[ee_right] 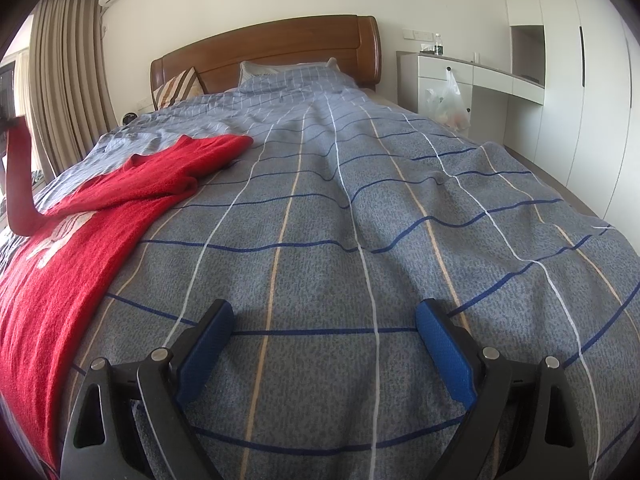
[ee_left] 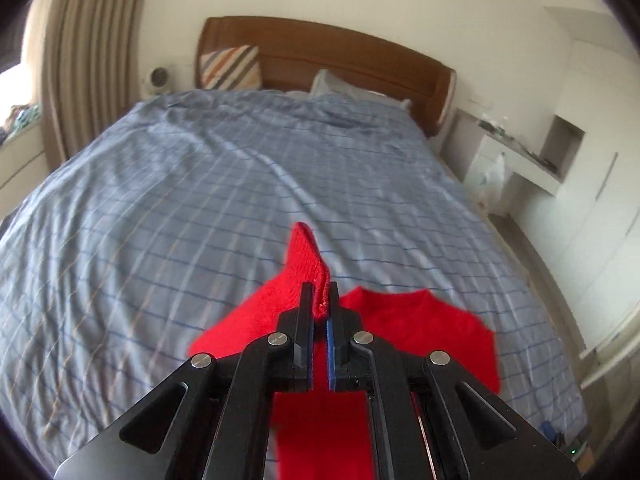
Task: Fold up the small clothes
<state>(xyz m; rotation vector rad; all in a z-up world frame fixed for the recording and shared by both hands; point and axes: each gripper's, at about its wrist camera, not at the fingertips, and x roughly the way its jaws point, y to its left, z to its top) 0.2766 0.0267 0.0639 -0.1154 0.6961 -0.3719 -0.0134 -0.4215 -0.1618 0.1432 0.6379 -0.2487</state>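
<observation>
Pinched in the left gripper [ee_left: 320,294], the red sweater's [ee_left: 420,320] sleeve [ee_left: 306,260] hangs lifted above the bed [ee_left: 200,200]. Carry it across the body and lay it flat; the right gripper [ee_right: 325,354], spread and empty, could pin the hem

Red knit sweater [ee_right: 72,248] lies spread on the bed, one sleeve lifted.

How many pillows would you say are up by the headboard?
2: a striped pillow leaning on the headboard at its left end, and a blue checked pillow lying nearer the middle. Others may be hidden under the duvet.
</observation>
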